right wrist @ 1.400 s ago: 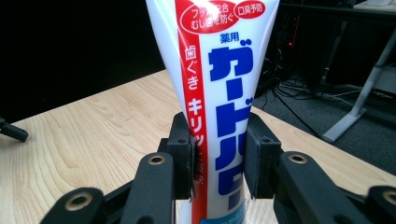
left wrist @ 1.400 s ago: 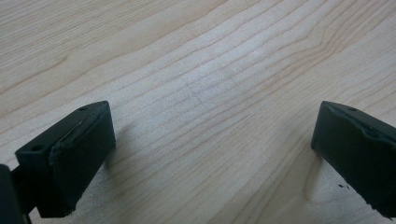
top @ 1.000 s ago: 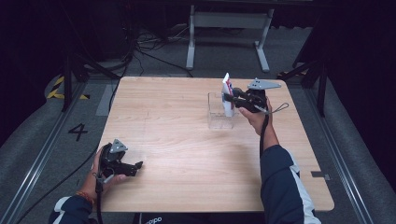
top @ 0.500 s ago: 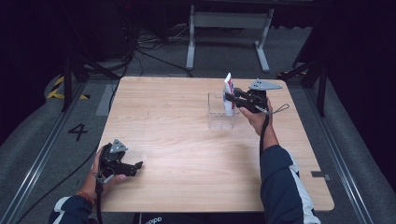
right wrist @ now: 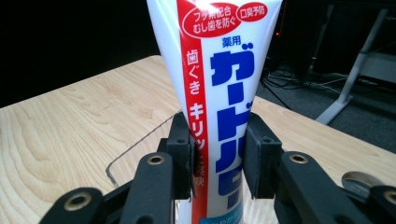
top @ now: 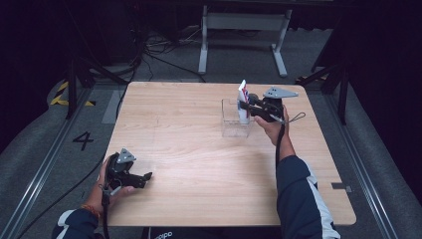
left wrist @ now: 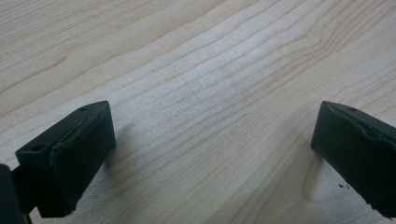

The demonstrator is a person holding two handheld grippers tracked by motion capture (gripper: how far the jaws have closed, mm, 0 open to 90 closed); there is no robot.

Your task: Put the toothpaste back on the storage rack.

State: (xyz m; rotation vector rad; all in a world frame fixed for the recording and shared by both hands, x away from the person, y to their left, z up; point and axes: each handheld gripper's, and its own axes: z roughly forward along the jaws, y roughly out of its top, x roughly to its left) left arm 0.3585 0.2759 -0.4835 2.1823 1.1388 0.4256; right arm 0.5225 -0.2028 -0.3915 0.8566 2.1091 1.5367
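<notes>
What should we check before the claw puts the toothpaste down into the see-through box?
1. Right claw grips the toothpaste tube from both sides: ok.
2. Tube stands upright between the pads: ok.
3. Tube's lower end is over the clear box, seen from the high view: ok.
4. Whether the tube's bottom already touches the box floor: cannot tell.
5. Left claw is open and far from the box, near the table's front edge: ok.
6. Box stands flat on the table with nothing beside it to bump: ok.
</notes>
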